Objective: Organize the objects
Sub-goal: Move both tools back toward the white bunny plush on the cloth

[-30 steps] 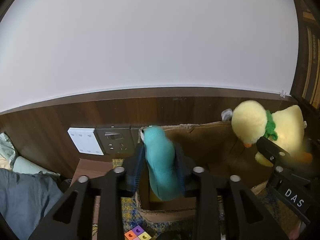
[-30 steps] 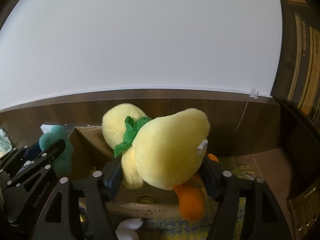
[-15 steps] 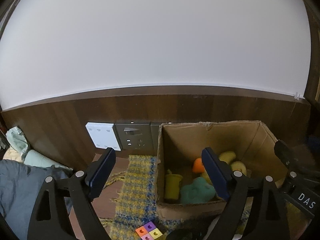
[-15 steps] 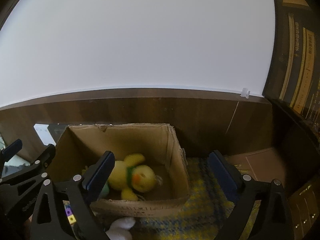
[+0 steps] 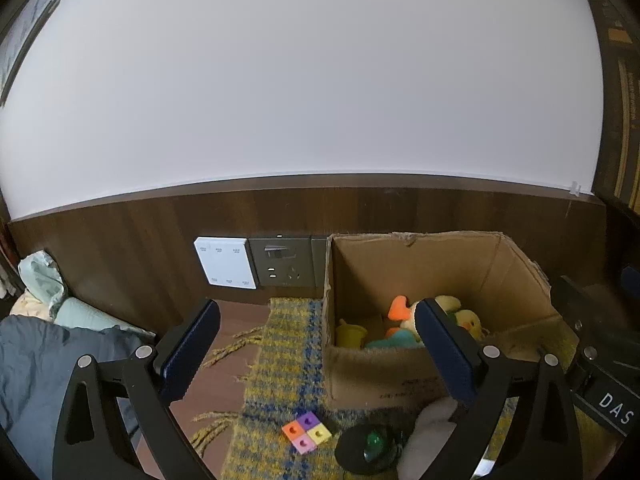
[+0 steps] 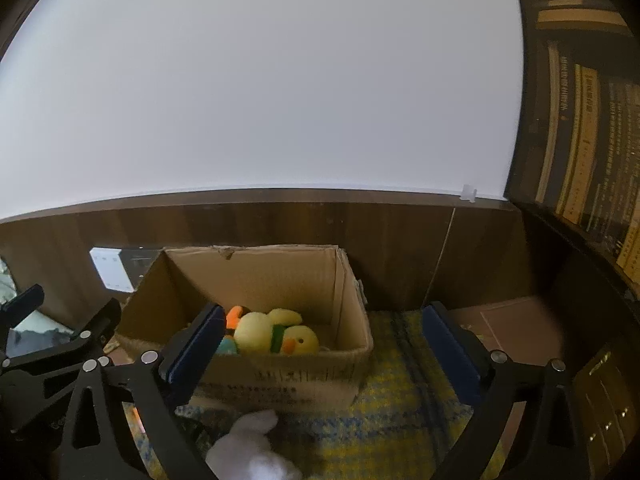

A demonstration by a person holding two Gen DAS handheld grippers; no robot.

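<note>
An open cardboard box (image 5: pixel 400 376) (image 6: pixel 280 384) stands on a yellow and blue woven cloth (image 5: pixel 276 360). In it lie a yellow plush duck (image 6: pixel 272 334) (image 5: pixel 466 320) with a green scarf, a teal plush toy (image 5: pixel 392 342) and a yellow cup (image 5: pixel 350 334). My left gripper (image 5: pixel 316 354) is open and empty, in front of the box's left corner. My right gripper (image 6: pixel 320 354) is open and empty, in front of the box. In front of the box lie a four-colour block (image 5: pixel 306 434), a black object with a green centre (image 5: pixel 370 446) and a white plush toy (image 6: pixel 248 444) (image 5: pixel 428 436).
A wood-panelled wall with a white switch panel (image 5: pixel 224 266) and a grey socket (image 5: pixel 280 262) stands behind the box. Bedding (image 5: pixel 40 344) lies at the left. Dark shelves with books (image 6: pixel 580 140) and a cabinet stand at the right.
Both grippers opened and let go of their toys: the teal plush and the yellow duck now lie in the box. Both grippers have drawn back from the box.
</note>
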